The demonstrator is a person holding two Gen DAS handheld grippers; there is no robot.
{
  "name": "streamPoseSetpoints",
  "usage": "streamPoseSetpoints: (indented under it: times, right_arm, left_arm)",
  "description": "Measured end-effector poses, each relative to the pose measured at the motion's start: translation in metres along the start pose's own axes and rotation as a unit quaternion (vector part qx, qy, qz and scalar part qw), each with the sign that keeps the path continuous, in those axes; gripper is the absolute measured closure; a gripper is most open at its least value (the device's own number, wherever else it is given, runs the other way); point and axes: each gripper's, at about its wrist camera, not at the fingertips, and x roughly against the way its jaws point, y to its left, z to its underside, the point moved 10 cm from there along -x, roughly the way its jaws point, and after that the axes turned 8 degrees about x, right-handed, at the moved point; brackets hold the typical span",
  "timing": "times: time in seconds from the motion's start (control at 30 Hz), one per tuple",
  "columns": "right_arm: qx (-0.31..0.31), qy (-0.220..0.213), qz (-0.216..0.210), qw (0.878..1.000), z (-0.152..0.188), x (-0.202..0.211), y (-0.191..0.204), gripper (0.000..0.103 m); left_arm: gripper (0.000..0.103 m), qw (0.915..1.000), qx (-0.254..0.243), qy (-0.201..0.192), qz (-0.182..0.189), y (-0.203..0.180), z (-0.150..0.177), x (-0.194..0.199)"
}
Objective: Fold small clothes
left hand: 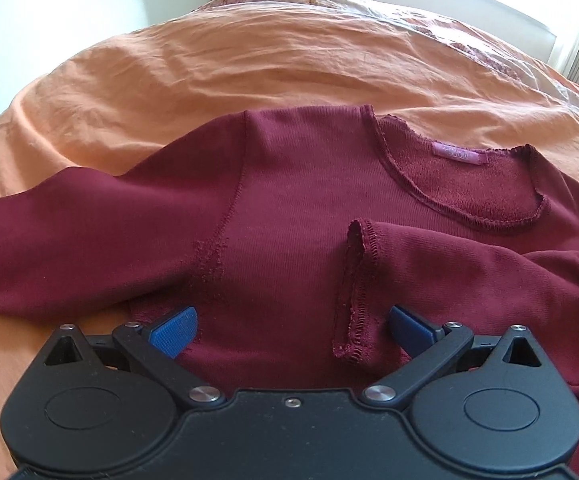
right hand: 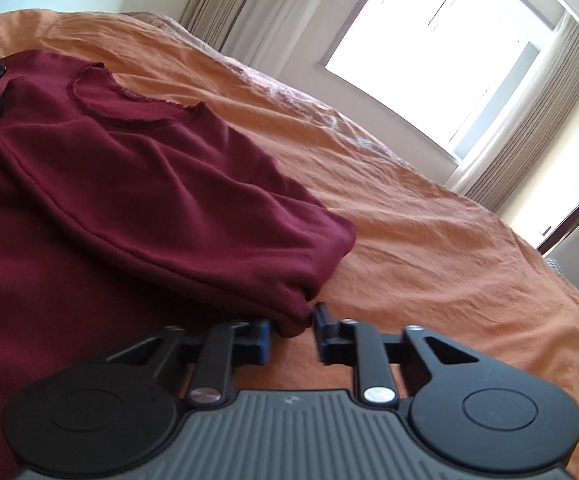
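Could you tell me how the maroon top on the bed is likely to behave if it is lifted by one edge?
The maroon top will probably drape and sag, since its folded-in sleeve already lies in soft creases. It looks like thin ribbed knit, so likely light. It may drag rather than slide on the wrinkled orange bedcover. The right gripper brackets a fold.

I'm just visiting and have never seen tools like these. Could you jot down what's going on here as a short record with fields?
Setting: a bed with an orange cover, by a window
Garment: dark red long-sleeved top, lying inside out, seams and label showing
Right sleeve: folded across the chest, cuff lying on the body
Left sleeve: spread out sideways
Left hand-held gripper: open, over the top's lower part, holding nothing
Right hand-held gripper: jaws around a folded edge of the top; closed or not, I cannot tell
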Motion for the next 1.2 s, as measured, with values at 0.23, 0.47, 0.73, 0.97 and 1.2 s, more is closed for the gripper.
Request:
streamPoseSetpoints:
  times: [0.23,0.47,0.73,0.97,1.2]
  right_arm:
    - [-0.214,-0.003,-0.054,0.975,0.003,0.017,-0.03,0.097]
    - [-0.463,0.058,-0.086,0.88,0.053,0.006,-0.033,0.098]
    - [-0.369,0.072,-0.046,0.925,0.05,0.028,-0.041,0.059]
    - [-0.322,0.065,0.051,0.943,0.043,0.043,-0.054,0.048]
    - [-0.339,0.02,0.035,0.94,0.026,0.039,-0.048,0.024]
  left_arm:
    - [0.001,1.0,-0.008,-0.001,-0.005,-0.003,0.001,-0.003]
    - [0.0,0.9999,-0.01,0.003,-0.005,-0.006,0.007,-0.008]
    - [0.001,0.9999,-0.011,0.0,0.005,-0.003,0.009,-0.001]
    - [0.0,0.9999,-0.013,-0.004,0.002,0.0,0.018,-0.002]
    - [0.0,1.0,-0.007,0.005,0.0,0.001,0.019,-0.006]
